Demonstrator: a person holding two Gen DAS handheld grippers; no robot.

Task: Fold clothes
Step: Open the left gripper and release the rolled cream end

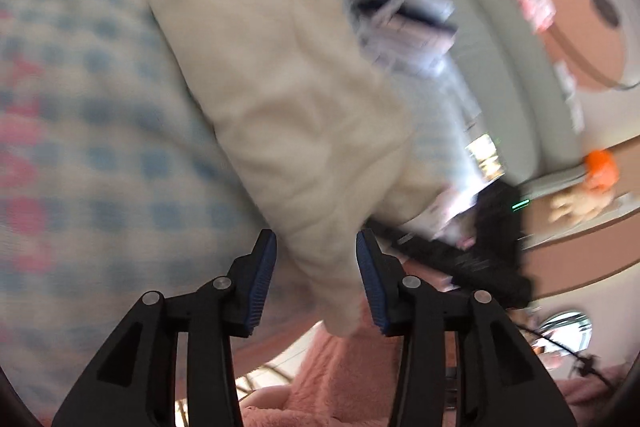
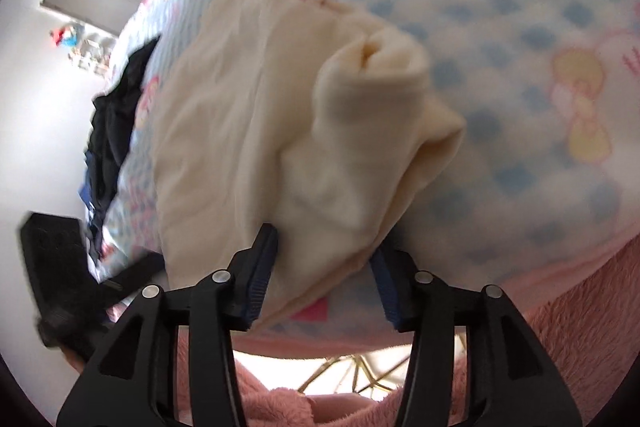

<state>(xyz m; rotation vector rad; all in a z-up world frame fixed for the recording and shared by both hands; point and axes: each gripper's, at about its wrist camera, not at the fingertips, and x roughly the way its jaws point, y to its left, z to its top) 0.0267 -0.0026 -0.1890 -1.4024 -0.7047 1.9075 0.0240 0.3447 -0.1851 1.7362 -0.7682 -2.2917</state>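
A cream garment [image 1: 288,99] lies bunched on the blue-checked bedsheet [image 1: 92,131]; this view is blurred. My left gripper [image 1: 318,267] is open, its fingers standing wide apart on either side of the garment's narrow near end. In the right wrist view the cream garment [image 2: 256,131] shows a rolled tubular opening near its top. My right gripper [image 2: 324,263] is open too, with a thick fold of the garment between the fingers. The cloth drapes over the tip of the right finger.
A black garment [image 2: 116,115] lies at the bed's left edge, and a mixed pile of clothes [image 1: 404,23] sits beyond the cream one. Pink fluffy fabric [image 2: 560,347] lines the near edge. The other gripper's black body [image 1: 492,239] is close by. Grey cushions [image 1: 500,67] run along the far side.
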